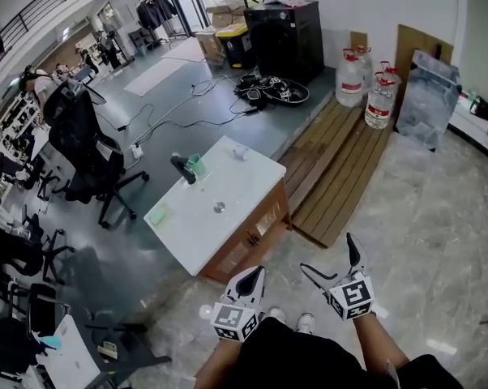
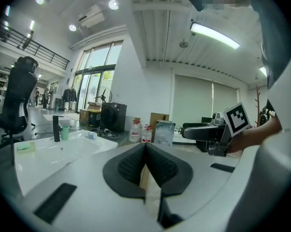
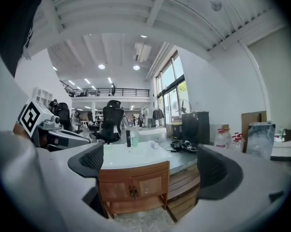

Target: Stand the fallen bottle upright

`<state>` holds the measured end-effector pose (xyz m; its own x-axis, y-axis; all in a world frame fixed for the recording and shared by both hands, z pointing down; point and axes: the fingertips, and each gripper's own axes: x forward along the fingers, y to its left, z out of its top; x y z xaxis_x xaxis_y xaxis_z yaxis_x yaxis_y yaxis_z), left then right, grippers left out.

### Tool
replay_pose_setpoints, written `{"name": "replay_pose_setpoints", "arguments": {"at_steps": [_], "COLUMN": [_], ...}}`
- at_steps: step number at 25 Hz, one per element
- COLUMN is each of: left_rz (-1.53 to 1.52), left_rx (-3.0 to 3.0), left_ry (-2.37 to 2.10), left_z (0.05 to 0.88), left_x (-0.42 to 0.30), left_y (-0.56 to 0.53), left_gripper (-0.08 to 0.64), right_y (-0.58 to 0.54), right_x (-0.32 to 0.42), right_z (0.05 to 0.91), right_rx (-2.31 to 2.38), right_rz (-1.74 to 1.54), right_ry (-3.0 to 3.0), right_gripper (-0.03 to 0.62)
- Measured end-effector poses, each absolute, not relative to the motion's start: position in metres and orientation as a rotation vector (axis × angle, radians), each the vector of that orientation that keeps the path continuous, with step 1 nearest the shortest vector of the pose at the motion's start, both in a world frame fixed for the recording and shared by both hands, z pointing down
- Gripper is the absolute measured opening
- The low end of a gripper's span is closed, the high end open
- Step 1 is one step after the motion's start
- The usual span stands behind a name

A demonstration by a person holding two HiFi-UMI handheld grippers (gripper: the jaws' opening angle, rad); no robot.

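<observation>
Standing well back from the white-topped desk [image 1: 256, 186], the person held both tools low and close to the body. The left hand-held gripper [image 1: 252, 280] had its jaws pressed together, with the ribbed pads meeting along one seam and nothing between them. The right hand-held gripper [image 1: 333, 259] was spread wide and also carried nothing; in its own view only the desk's wooden cabinet [image 3: 131, 190] showed in the gap.

The fallen bottle [image 1: 240, 153] lay on the desk top near the far right corner, past the basin and apart from the black tap [image 1: 181, 168] and the green cup [image 1: 195, 165] at the far left edge. A green sponge [image 1: 158, 215] sat at the near left corner.

From the person, the bottle lay ahead and well apart from both tools. It was almost in line with the left one and off to the left of the right one. In the left gripper view it seemed to lie with its long axis across the line of approach, though it was too small there to be sure. The left tool looked slightly nearer, but the right one was already open. Either would probably have to cross the whole desk top and meet the bottle across its width.
</observation>
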<state>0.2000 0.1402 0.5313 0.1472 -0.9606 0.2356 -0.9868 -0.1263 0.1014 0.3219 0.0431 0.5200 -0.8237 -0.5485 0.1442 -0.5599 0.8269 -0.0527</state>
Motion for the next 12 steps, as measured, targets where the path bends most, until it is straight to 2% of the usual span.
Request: {"name": "replay_pose_setpoints", "arguments": {"at_steps": [12], "left_rz": [0.113], "left_rx": [1.955], "left_ry": [-2.072], "left_z": [0.549], "left_x": [0.070], "left_y": [0.097], "left_gripper": [0.017], "right_y": [-0.030], "right_x": [0.196], "right_z": [0.529], "right_rx": [0.692], "right_rz": [0.168], "right_ry": [-2.879], "right_gripper": [0.600]}}
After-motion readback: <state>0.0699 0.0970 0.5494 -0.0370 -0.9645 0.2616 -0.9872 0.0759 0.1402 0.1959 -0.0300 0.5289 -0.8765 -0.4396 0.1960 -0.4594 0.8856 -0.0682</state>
